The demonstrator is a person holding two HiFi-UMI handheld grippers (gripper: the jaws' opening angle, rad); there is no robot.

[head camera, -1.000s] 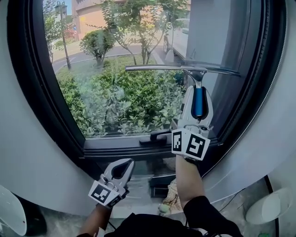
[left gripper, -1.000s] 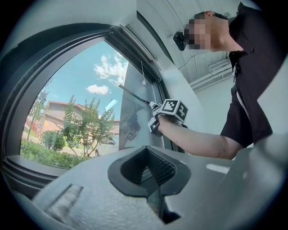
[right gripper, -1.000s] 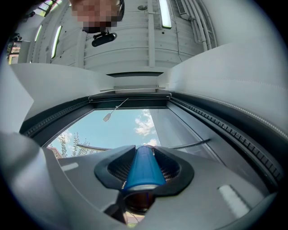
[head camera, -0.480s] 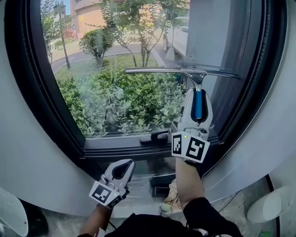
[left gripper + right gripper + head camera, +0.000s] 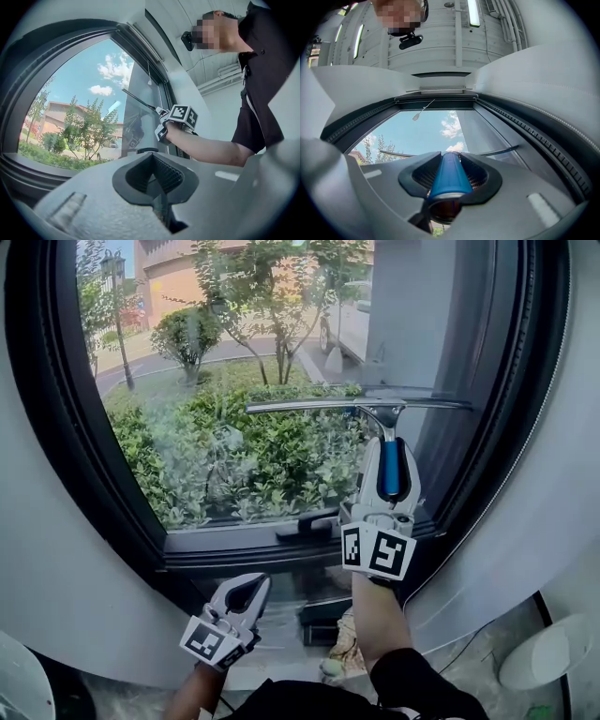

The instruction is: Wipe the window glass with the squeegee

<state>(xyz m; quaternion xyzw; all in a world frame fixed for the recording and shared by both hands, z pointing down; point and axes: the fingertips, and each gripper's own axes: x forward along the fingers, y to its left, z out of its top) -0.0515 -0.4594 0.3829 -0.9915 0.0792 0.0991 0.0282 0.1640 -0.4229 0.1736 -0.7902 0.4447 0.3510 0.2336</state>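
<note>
Your right gripper (image 5: 388, 460) has its jaws clamped on the blue handle of the squeegee (image 5: 319, 403), handle pointing up. The blade sits level across the right half of the window glass (image 5: 216, 381), well above the lower frame (image 5: 234, 545). Your left gripper (image 5: 248, 585) hangs low, below that frame. Its jaws are closed together with nothing between them.

Head view peers steeply down from above, close to the dark-framed window glass (image 5: 234, 427). Left gripper view sits low, tilted up past its grey two-jaw left gripper (image 5: 151, 161) toward that glass. Right gripper view looks up along the blue-handled metal squeegee (image 5: 446, 173). All three share the pane.
</note>
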